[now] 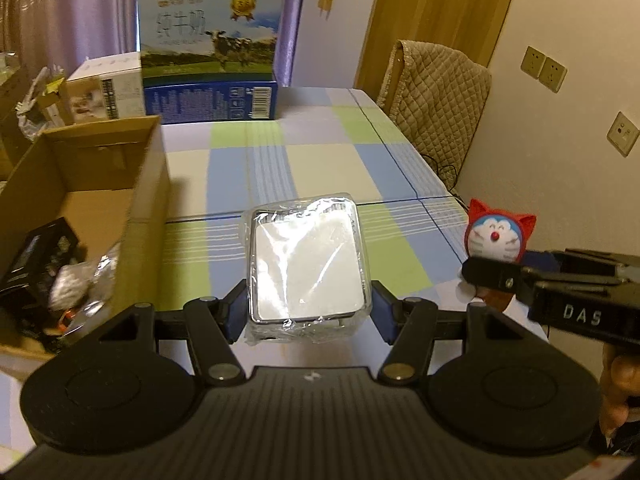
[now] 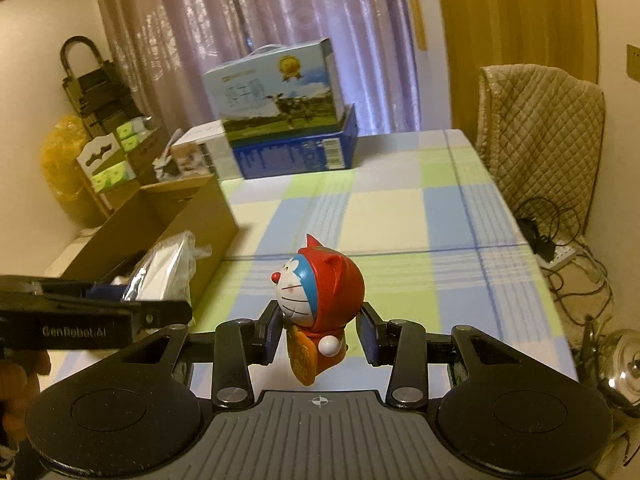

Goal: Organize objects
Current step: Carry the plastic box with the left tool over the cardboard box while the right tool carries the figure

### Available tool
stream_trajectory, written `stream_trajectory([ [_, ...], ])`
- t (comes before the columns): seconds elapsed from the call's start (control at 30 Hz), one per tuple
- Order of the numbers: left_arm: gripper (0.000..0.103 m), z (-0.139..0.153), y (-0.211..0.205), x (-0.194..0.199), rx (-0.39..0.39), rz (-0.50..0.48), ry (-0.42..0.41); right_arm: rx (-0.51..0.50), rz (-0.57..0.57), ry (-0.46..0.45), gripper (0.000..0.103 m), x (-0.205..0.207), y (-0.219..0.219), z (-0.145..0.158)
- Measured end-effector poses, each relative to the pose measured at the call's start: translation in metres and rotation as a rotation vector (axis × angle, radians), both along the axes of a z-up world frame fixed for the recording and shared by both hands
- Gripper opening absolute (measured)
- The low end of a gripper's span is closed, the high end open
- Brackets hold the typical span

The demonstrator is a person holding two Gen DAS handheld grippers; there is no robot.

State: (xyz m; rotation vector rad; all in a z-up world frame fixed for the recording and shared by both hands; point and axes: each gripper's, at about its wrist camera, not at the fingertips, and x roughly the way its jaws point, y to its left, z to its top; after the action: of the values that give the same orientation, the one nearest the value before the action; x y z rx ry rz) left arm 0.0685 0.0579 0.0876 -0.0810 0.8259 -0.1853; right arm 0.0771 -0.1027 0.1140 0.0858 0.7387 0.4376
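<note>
A flat rectangular package [image 1: 308,264], white and wrapped in clear plastic, sits between the blue pads of my left gripper [image 1: 310,314], which is shut on its near end just above the checked tablecloth [image 1: 320,160]. The same package [image 2: 160,268] shows edge-on at the left of the right wrist view. My right gripper [image 2: 322,334] is shut on a small cat-robot figure [image 2: 320,284] with a red hood. The figure stands upright and faces left. That figure [image 1: 496,236] appears at the table's right edge in the left wrist view, behind a black finger [image 1: 492,276] of the right gripper.
An open cardboard box [image 1: 148,184] with wrapped items inside stands on the left. A blue milk carton [image 1: 208,40] and a white box [image 1: 108,84] sit at the table's far end. A chair with a quilted cover [image 1: 436,96] is on the right. Cables [image 2: 560,240] lie on the floor.
</note>
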Motion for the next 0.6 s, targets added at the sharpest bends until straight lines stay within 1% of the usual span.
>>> stream_trajectory([
  [0.33, 0.057, 0.008, 0.031, -0.033, 0.030, 0.044, -0.012, -0.004, 0.074, -0.005, 0.037, -0.021, 0.037, 0.002],
  [0.6, 0.057, 0.012, 0.051, -0.046, 0.041, 0.072, -0.016, -0.015, 0.118, -0.011, 0.037, -0.025, 0.058, 0.002],
])
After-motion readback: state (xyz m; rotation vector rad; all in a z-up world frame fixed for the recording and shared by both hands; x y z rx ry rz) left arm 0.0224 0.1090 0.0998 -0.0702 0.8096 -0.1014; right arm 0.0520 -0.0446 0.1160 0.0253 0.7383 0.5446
